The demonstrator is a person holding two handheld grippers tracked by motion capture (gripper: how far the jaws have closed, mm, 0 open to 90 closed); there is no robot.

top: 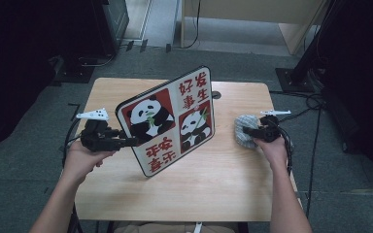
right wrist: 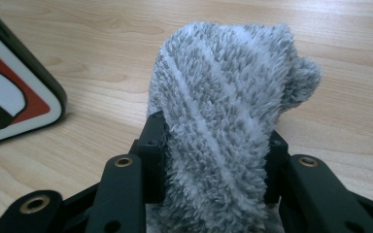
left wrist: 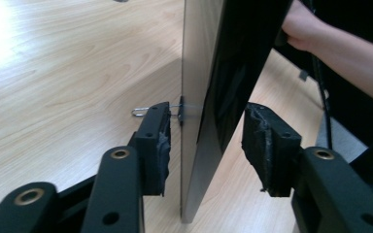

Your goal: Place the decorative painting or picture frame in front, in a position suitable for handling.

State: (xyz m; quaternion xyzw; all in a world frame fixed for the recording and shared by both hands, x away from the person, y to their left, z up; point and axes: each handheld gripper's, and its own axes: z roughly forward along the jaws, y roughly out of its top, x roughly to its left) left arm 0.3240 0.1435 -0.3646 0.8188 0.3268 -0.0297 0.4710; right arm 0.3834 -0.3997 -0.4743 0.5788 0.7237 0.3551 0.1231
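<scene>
A square picture board (top: 167,121) with two pandas and red characters stands tilted on its lower edge in the middle of the wooden table (top: 213,189). My left gripper (top: 133,141) reaches its left edge. In the left gripper view the jaws (left wrist: 206,141) straddle the board's edge (left wrist: 194,73); the left pad (left wrist: 164,145) sits close to the grey back, and a gap shows in front of the right pad. My right gripper (top: 246,131) is shut on a grey fluffy cloth (top: 240,124) at the table's right, the cloth (right wrist: 223,87) bulging up between the pads (right wrist: 213,141).
A small metal hook (left wrist: 141,111) sticks out of the board's back. The board's rounded corner (right wrist: 9,97) lies left of the cloth. A cable hole (top: 216,95) sits near the far edge. Cables (top: 315,104) and dark stands surround the table on the floor.
</scene>
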